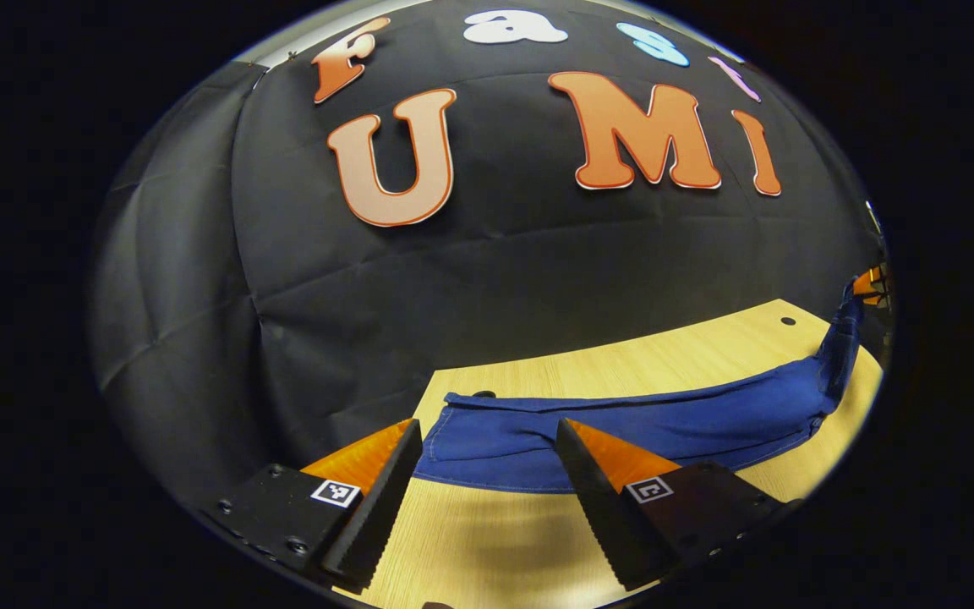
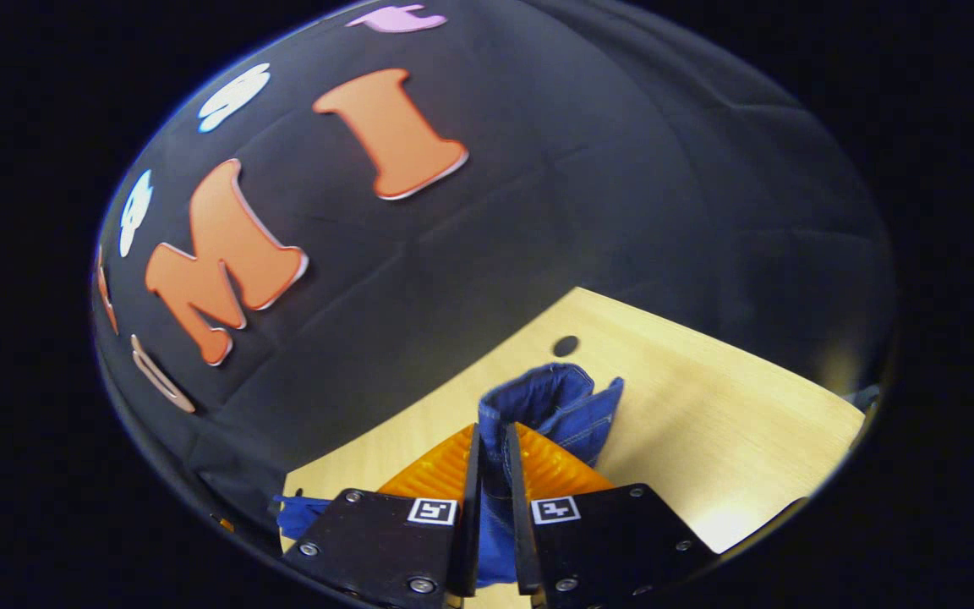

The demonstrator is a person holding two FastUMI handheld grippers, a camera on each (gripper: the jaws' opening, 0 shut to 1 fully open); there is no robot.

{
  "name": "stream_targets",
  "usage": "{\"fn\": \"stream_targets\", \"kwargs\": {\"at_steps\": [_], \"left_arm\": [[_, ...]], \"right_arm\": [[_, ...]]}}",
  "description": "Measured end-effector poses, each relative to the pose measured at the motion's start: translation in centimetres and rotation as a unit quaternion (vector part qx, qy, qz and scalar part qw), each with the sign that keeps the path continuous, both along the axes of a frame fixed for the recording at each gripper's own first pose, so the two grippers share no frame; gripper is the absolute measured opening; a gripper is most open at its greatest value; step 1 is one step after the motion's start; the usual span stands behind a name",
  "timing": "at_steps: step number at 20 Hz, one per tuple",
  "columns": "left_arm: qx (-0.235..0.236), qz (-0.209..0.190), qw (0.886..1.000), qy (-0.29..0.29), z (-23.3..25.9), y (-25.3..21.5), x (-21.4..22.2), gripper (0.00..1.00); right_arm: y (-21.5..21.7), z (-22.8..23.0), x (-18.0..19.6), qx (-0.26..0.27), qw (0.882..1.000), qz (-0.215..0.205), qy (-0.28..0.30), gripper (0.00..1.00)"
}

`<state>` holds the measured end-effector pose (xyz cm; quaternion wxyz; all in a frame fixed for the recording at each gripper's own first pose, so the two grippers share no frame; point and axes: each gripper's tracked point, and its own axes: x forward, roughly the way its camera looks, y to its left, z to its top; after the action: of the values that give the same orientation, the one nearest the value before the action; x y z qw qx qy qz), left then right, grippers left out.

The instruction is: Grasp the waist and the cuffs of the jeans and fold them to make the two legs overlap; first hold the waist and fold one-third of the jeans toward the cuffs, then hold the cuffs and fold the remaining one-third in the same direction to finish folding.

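While clamped at one end, jeans (image 1: 622,423) lie lengthwise across table (image 1: 605,359).
Right gripper (image 2: 491,452): jaws pinched on bunched denim at far right. Left gripper (image 1: 487,440): jaws wide, near the jeans' left end.

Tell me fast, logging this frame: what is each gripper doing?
Left gripper: open, holding nothing, hovering before the jeans.
Right gripper: shut on the jeans, fabric pinched between its fingers.
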<state>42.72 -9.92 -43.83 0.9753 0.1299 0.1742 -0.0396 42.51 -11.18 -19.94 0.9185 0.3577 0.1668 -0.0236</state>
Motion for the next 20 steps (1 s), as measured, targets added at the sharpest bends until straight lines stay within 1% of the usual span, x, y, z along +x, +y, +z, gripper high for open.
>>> {"fn": "stream_targets", "kwargs": {"at_steps": [1,2,3,4,5,6,7,8,9,10,13,15,16,17,18,19,20], "left_arm": [[-0.005,-0.004,1.000,0.003,-0.2,0.3,0.3,1.00],[-0.008,-0.007,1.000,0.006,-0.2,0.7,0.6,1.00],[-0.010,-0.010,1.000,0.010,-0.5,1.0,0.8,0.98],[-0.009,-0.016,1.000,0.012,-0.6,1.0,1.1,1.00],[-0.006,-0.019,1.000,0.010,-0.6,1.1,1.4,0.98],[0.000,-0.019,1.000,0.014,-0.6,1.2,1.9,0.98],[0.002,-0.020,1.000,0.013,-0.6,1.3,2.2,0.98],[-0.001,-0.021,1.000,0.015,-0.4,1.1,2.6,0.98],[-0.007,-0.026,1.000,0.012,-0.2,0.5,3.0,0.98],[-0.013,-0.031,0.999,0.010,0.0,-0.1,3.4,0.98],[-0.028,-0.048,0.998,0.010,-0.5,-2.7,4.3,0.98],[-0.038,-0.059,0.997,0.010,-0.6,-5.1,4.7,0.98],[-0.040,-0.064,0.997,0.007,-0.4,-6.3,4.9,1.00],[-0.041,-0.069,0.997,0.006,-0.4,-7.3,5.0,0.98],[-0.038,-0.070,0.997,0.005,-0.1,-8.2,5.2,0.98],[-0.037,-0.072,0.997,0.003,0.3,-9.1,5.2,1.00],[-0.037,-0.076,0.996,0.000,0.7,-10.0,5.0,0.98]], "right_arm": [[-0.1,-0.3,-0.1,-0.004,1.000,0.006,-0.008,0.18],[-0.5,-1.2,-0.7,-0.029,0.999,0.022,-0.006,0.16],[-2.1,-2.9,-1.7,-0.056,0.998,0.021,0.003,0.14],[-3.7,-4.4,-2.8,-0.056,0.998,0.016,-0.001,0.14],[-5.3,-6.0,-2.8,-0.057,0.998,-0.013,-0.001,0.14],[-5.9,-7.2,-3.7,-0.050,0.999,-0.011,0.012,0.13],[-5.8,-8.6,-3.8,-0.044,0.999,0.008,0.023,0.12],[-5.0,-8.1,-2.2,-0.043,0.999,0.007,0.018,0.12],[-5.6,-8.0,-1.8,-0.053,0.998,-0.007,0.014,0.12],[-5.6,-6.9,-2.2,-0.059,0.998,-0.015,0.011,0.12],[-6.7,-6.0,-3.6,-0.045,0.999,-0.020,0.013,0.12],[-7.7,-6.7,-4.5,-0.061,0.998,-0.020,0.019,0.12],[-8.2,-7.0,-5.0,-0.073,0.997,-0.022,0.021,0.12],[-8.7,-7.1,-5.2,-0.082,0.996,-0.028,0.027,0.12],[-9.8,-7.9,-5.9,-0.085,0.995,-0.034,0.036,0.12],[-10.8,-8.7,-6.4,-0.078,0.995,-0.037,0.045,0.12],[-11.8,-10.2,-7.1,-0.069,0.995,-0.041,0.065,0.12]]}}
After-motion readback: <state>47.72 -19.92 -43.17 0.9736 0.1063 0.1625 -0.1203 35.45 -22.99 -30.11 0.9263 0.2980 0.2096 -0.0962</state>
